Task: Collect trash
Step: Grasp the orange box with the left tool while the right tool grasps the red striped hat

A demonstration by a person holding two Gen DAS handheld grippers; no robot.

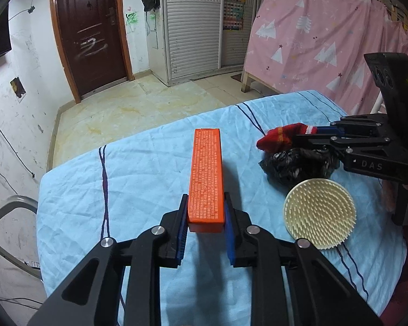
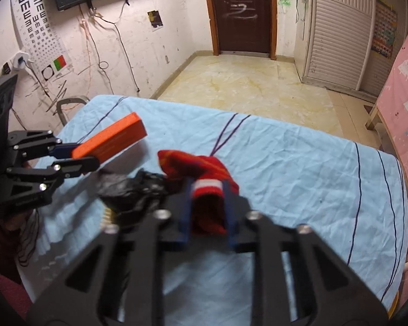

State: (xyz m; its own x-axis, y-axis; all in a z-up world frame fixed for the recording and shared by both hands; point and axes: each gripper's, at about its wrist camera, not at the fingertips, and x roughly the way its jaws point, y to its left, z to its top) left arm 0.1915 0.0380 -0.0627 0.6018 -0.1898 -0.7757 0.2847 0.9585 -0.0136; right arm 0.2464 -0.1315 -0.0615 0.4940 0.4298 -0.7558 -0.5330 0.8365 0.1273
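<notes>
Light blue sheet (image 1: 138,168) with dark stripes covers the table and fills the lower half of both views; tiled floor, dark door and pink curtain lie beyond it. Your left gripper (image 1: 206,212) comes in from 6 o'clock in its own view and is clamped on the near end of the orange box (image 1: 206,174); blue pads press both long sides, and the box runs away from you toward 12 o'clock, its far end over the sheet. In the right view the same box (image 2: 114,138) sits at 9 to 10 o'clock, tilted with the far end raised, held in the left gripper (image 2: 76,154). Your right gripper (image 2: 206,203) is clenched on the red sock (image 2: 201,174), pads squeezing the striped cuff, the toe end pointing toward 11 o'clock; whether the toe rests on the sheet I cannot tell. From the left view the right gripper (image 1: 312,133) enters at 3 o'clock with the sock (image 1: 280,138) at its tip. Crumpled black bag (image 1: 296,167) lies just below the sock, touching or nearly so; in the right view the bag (image 2: 133,187) is at 8 o'clock of the sock. Round cream brush (image 1: 319,213), bristles up, lies flat on the sheet at 4 o'clock of the box, just beside the bag.
</notes>
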